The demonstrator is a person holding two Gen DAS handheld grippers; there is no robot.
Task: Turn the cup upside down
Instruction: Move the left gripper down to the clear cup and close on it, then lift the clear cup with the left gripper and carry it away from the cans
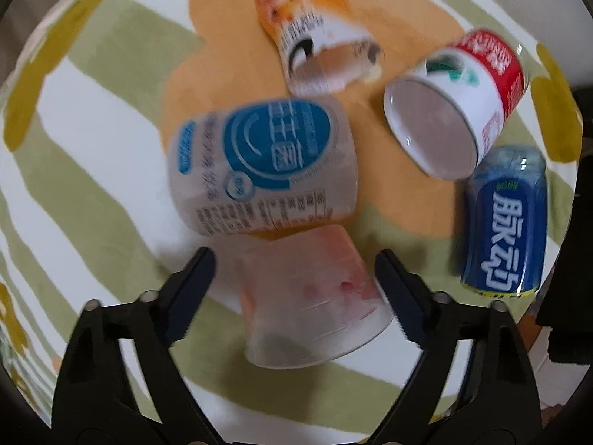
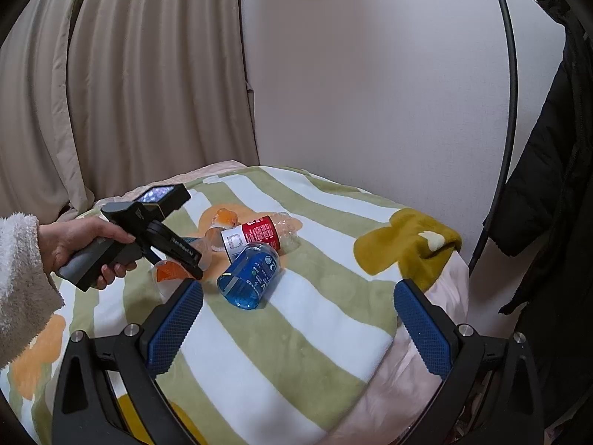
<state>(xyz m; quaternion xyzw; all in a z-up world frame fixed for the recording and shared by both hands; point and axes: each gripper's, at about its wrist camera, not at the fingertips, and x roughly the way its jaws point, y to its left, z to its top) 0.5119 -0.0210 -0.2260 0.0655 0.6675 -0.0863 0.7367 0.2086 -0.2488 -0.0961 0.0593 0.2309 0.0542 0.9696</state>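
Striped green-and-white blanket (image 2: 296,319) covers the bed, with curtains and a pale wall behind. On it the translucent cup (image 1: 315,296) lies tilted, its mouth toward the left wrist camera, sitting between the wide-spread fingers of the left tool (image 1: 296,278), which do not yet touch it as far as the blur allows. Just beyond the cup lies a clear bottle with a blue label (image 1: 263,163); a blue can (image 1: 504,222) rests to the cup's right. The right tool (image 2: 296,315) hangs wide apart and empty, well away from the cup. Closing squarely on the cup's mid-wall, gently since the soft blanket gives, should allow a clean roll mouth-down.
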